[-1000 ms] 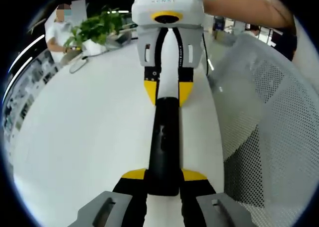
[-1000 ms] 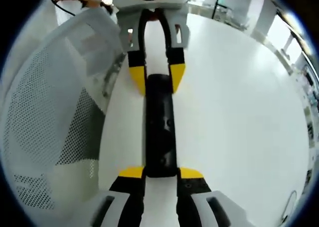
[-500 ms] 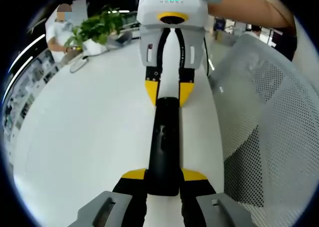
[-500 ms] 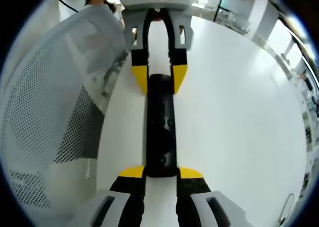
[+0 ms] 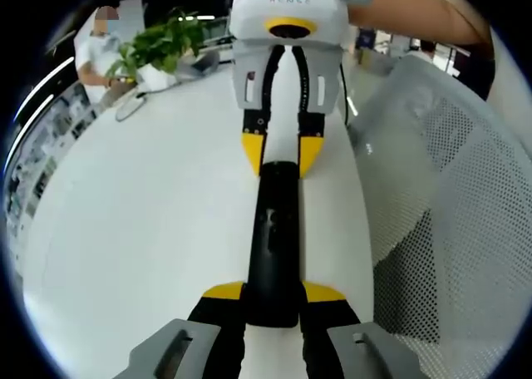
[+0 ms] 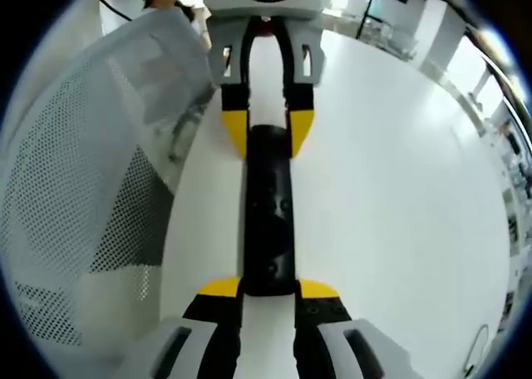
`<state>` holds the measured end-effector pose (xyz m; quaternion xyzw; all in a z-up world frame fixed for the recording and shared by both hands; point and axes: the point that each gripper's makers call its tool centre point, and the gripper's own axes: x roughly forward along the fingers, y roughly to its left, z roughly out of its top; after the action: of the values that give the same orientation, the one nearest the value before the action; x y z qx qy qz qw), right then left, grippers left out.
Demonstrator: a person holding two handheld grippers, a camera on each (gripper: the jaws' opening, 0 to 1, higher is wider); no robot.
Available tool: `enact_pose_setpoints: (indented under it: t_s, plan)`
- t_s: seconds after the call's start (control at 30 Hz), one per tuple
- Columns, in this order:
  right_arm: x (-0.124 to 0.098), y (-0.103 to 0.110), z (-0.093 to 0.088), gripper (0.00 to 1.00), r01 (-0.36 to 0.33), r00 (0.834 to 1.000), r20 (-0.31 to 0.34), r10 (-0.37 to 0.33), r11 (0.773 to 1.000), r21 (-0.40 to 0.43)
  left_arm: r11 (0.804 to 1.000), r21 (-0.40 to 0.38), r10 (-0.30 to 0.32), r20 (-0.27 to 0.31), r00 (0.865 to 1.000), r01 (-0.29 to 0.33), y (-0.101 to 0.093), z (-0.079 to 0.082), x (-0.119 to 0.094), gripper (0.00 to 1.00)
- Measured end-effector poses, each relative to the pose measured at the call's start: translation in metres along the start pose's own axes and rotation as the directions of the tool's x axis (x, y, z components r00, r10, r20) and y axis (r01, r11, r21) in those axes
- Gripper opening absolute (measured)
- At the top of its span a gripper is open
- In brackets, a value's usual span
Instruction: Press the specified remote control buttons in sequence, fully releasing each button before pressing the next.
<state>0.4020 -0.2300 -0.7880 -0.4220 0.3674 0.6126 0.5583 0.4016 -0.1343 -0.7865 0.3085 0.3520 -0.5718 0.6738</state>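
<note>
White is the big table (image 5: 141,229), smooth and wide, and it goes on far behind everything. Beside it stands a grey mesh chair (image 5: 449,229) full of little holes, close to the table's edge. Far away at the back of the left gripper view a green plant (image 5: 158,46) sits in a white pot. Next comes the remote control (image 5: 273,246), a long, thin, black stick of hard plastic that lies out between the two grippers, just above the table or on it; I cannot tell which. The left gripper (image 5: 273,300) has its yellow-tipped jaws closed tight on one end of the remote. The right gripper (image 6: 270,296) has its jaws closed tight on the other end, and in each view the other gripper shows at the far end. The remote looks light and stiff, so it should not bend. Its shiny sides may be a bit slippery, so a hold on the two long edges near an end seems best. The smallest things are the little buttons (image 6: 277,204) on its top, and they need a soft, short push. With both grippers busy holding, I think one must let go first to press.
</note>
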Motion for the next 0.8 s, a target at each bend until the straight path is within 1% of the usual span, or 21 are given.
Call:
enact_pose_setpoints:
  t_s: [0.23,0.3,0.57,0.63,0.8]
  plan:
    - [0.000,-0.001,0.000,0.20,0.002,1.000,0.006,-0.002,1.000,-0.001,1.000,0.011,-0.005,-0.023,1.000,0.005,0.003,-0.001,0.002,0.23]
    - [-0.001,-0.002,-0.001,0.20,0.005,1.000,0.009,-0.005,1.000,0.002,1.000,0.012,-0.001,-0.023,1.000,0.002,0.001,0.002,0.001,0.23]
    - [-0.007,-0.006,0.000,0.20,0.028,0.999,0.022,-0.028,1.000,0.002,1.000,0.018,0.016,-0.025,1.000,-0.015,0.005,0.004,0.000,0.23]
    - [-0.008,-0.008,-0.001,0.20,0.033,0.999,0.021,-0.033,0.999,0.002,1.000,0.020,0.022,-0.020,1.000,-0.022,0.009,0.005,0.000,0.23]
    - [-0.011,-0.010,-0.003,0.20,0.045,0.999,0.020,-0.045,0.999,0.004,0.999,0.029,0.031,-0.011,0.999,-0.030,0.012,0.009,-0.001,0.23]
